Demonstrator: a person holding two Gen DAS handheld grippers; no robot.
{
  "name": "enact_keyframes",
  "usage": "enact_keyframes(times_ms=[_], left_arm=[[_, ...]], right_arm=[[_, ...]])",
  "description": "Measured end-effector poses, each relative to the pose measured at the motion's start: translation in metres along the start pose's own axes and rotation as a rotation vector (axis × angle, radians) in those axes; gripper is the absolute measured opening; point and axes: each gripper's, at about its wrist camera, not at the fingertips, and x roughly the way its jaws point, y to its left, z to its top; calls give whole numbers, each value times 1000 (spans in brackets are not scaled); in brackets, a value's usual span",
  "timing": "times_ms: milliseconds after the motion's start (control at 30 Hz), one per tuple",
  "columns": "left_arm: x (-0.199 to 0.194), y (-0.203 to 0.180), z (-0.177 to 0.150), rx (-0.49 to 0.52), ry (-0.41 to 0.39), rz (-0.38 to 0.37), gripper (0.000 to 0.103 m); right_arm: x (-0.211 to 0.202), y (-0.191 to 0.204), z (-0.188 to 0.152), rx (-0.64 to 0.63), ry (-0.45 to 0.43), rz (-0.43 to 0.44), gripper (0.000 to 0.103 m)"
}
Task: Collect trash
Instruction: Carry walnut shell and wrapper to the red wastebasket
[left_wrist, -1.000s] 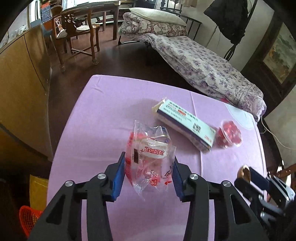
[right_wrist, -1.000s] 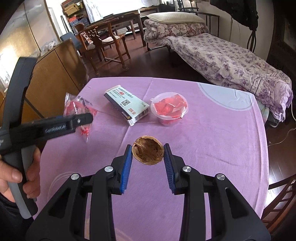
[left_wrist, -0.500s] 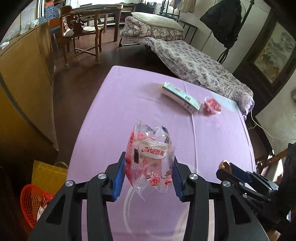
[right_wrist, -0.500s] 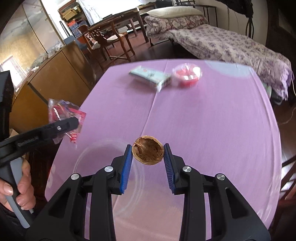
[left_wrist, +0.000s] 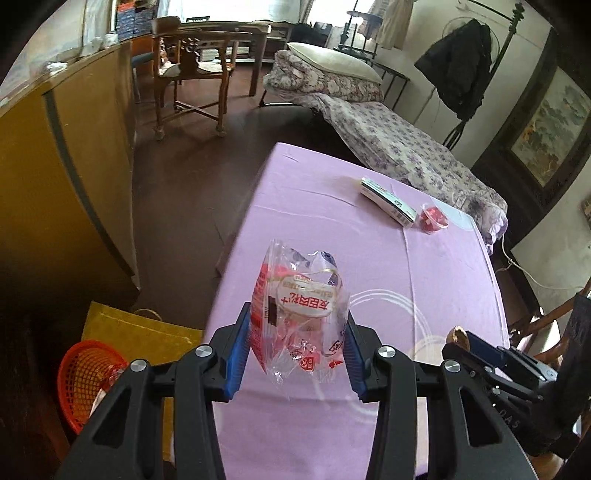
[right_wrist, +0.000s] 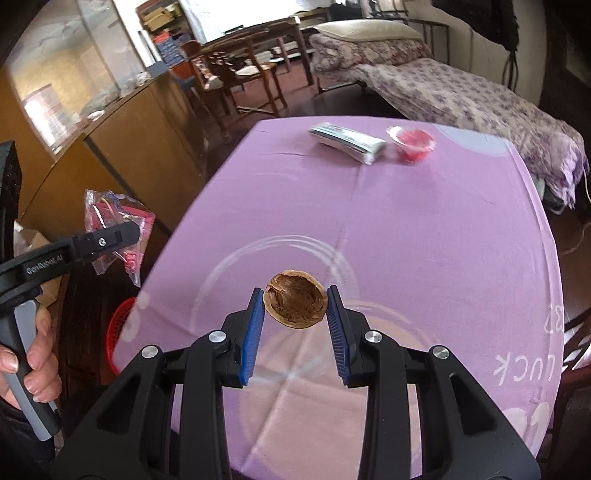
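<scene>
The wrapper (left_wrist: 301, 314) is pinched in the left gripper (left_wrist: 297, 349) and the nutshell (right_wrist: 295, 303) in the right gripper (right_wrist: 295, 332), both carried above the table (right_wrist: 424, 240), probably bound for the red basket (left_wrist: 83, 376) on the floor, where each needs releasing.

The orange basket (left_wrist: 86, 373) is partly hidden behind the left tool's arm, its contents unclear. Print on the distant box (left_wrist: 387, 201) is too small to read. The counter (right_wrist: 424, 229) is cut off at the bottom edge.
</scene>
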Motion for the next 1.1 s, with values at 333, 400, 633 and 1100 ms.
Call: enact_keyframes(times_ms=[333,400,633,1100], left_arm=[[-37,43,-13,-47,-50,29,45],[-42,53,-17,-62,-53,32,45],[-58,103,-38,-148,-62,72,45],[-75,234,-97,-393,-12,240,45]], right_arm=[[-10,70,6,-122,8,105,35],[-10,83,6,-142,16,127,35],[-3,137,6,-226,50,190,35],[26,267,0,-478,186,333,35]])
